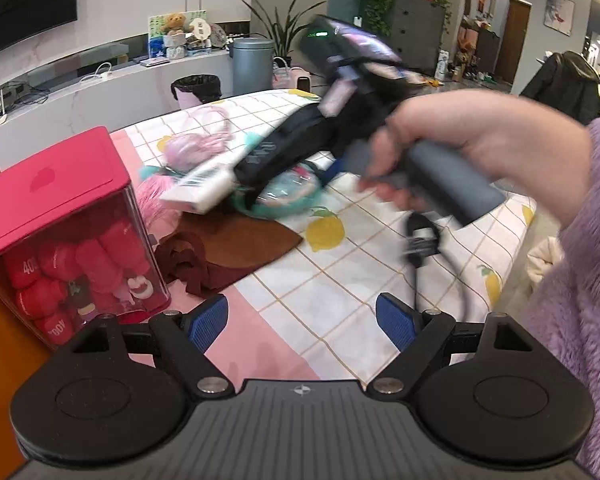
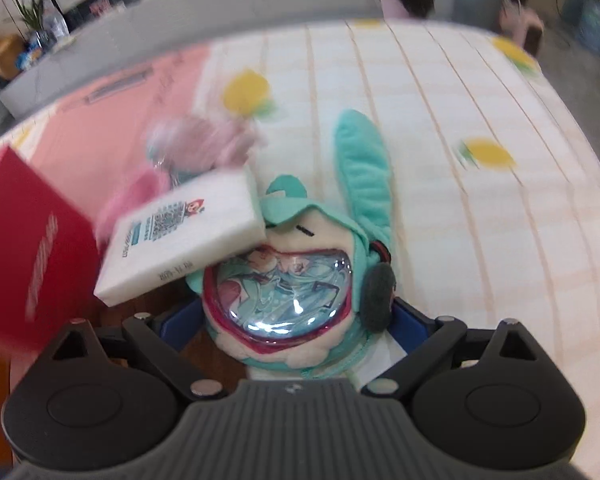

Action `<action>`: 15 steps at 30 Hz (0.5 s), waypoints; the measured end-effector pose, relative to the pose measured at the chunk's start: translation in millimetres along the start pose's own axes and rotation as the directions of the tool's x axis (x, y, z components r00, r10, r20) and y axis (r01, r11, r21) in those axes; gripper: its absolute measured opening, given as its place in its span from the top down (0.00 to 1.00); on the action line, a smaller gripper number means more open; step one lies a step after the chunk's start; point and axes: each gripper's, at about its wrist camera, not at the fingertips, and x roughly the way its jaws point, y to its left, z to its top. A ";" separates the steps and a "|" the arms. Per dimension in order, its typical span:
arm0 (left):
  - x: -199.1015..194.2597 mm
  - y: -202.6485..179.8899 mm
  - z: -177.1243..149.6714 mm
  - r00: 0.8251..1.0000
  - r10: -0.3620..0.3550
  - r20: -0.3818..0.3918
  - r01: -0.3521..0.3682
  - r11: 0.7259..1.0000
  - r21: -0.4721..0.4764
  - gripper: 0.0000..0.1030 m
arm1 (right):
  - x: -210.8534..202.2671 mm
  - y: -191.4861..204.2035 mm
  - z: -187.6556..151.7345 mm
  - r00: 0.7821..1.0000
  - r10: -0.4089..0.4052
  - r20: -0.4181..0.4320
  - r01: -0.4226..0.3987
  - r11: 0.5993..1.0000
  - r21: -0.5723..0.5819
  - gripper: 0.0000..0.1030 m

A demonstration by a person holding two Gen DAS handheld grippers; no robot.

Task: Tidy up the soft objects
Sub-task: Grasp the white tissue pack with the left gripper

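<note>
Right claw point(image 2: 296, 320): was wide open, with the teal plush toy point(image 2: 292, 280) sitting between its fingers, not squeezed yet.
Left claw point(image 1: 302, 322): was open and held nothing.
Just left of the toy: a white tissue pack point(image 2: 180, 236) leaned on it.
Farther off: a pink fluffy toy point(image 2: 204, 144) lay on the lemon tablecloth point(image 2: 460, 100).
Far left: a red box point(image 1: 56, 184).
Done so far: it looked like nothing was put away yet; toys were still loose.

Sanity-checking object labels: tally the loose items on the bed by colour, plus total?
Teal: 1, teal plush, sitting between the open right tongs
Pink: 1, pink fluffy bundle; blurred, could be more than one item
White: 1, white packet, resting partly on the plush
Brown and maroon: 1, brown cloth
Red: 1, red-lidded box of red rolls
Total: 5
</note>
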 end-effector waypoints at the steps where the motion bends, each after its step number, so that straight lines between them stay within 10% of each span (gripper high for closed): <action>1: -0.5 -1.4 -0.8 1.000 0.000 0.000 0.000 1.000 0.005 0.05 | -4.3 -7.2 -6.0 0.999 -0.004 -0.036 0.004 1.000 -0.008 0.08; 15: 15.2 -15.0 -4.5 1.000 -0.007 -0.027 0.010 0.996 0.094 0.05 | -25.6 -51.8 -54.4 0.981 -0.107 -0.160 0.086 0.987 -0.133 0.04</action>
